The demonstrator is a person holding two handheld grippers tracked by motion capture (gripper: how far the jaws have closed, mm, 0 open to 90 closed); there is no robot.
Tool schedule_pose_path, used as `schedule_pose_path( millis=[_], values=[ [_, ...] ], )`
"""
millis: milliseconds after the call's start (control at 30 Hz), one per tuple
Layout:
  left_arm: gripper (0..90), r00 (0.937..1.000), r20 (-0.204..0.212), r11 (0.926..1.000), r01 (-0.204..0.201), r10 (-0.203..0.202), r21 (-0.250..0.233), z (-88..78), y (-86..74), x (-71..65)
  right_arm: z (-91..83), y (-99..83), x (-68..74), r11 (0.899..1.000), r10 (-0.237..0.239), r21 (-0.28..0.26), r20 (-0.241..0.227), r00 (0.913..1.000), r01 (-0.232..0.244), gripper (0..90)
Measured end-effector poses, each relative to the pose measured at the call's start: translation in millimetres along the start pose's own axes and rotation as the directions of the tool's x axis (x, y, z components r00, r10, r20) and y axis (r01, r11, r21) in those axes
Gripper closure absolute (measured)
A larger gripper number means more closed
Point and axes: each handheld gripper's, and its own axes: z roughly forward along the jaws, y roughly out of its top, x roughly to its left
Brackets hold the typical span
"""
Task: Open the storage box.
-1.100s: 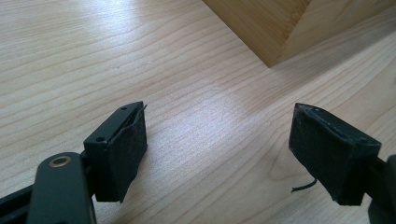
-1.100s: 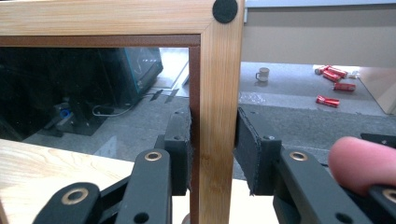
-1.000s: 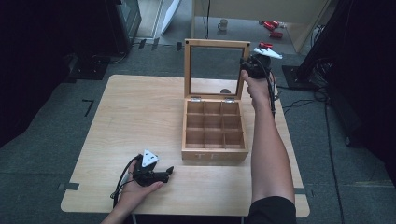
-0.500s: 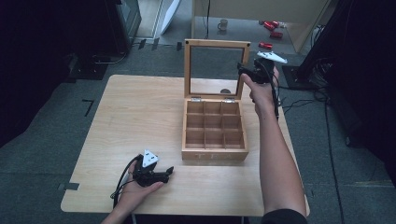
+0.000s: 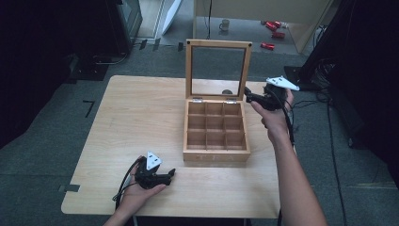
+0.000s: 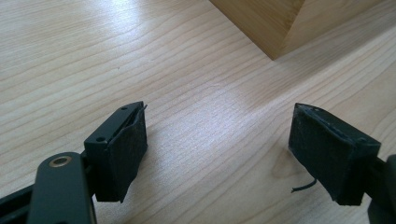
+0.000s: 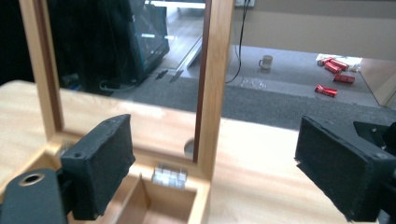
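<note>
Right tongs [image 5: 249, 95] lower beside open box [image 5: 216, 129]

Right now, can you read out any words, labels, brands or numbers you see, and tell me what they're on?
Front of the wooden box: faint engraved marks, too blurred to read.
Red packets on the floor beyond the table: too small to read.
Nothing else carries legible text.

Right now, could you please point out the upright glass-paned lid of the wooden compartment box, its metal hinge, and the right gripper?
glass-paned wooden lid [image 7: 215, 70], right gripper view, on its right frame post.
metal hinge [image 7: 169, 176], right gripper view, on its silver plate.
right gripper [image 5: 256, 97], high view, midway between its fingertips.
</note>
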Motion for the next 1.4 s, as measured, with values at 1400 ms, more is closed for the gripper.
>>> schedule_pose_path(
  millis=[1400],
  values=[
    [20.7,0.9996,-0.023,0.9999,-0.016,0.017,0.005,0.5,-0.1,-2.9,-111.6,-165.2,-17.2,0.988,0.009,0.156,0.028,0.9996,-0.013,9.2]
  ],
)
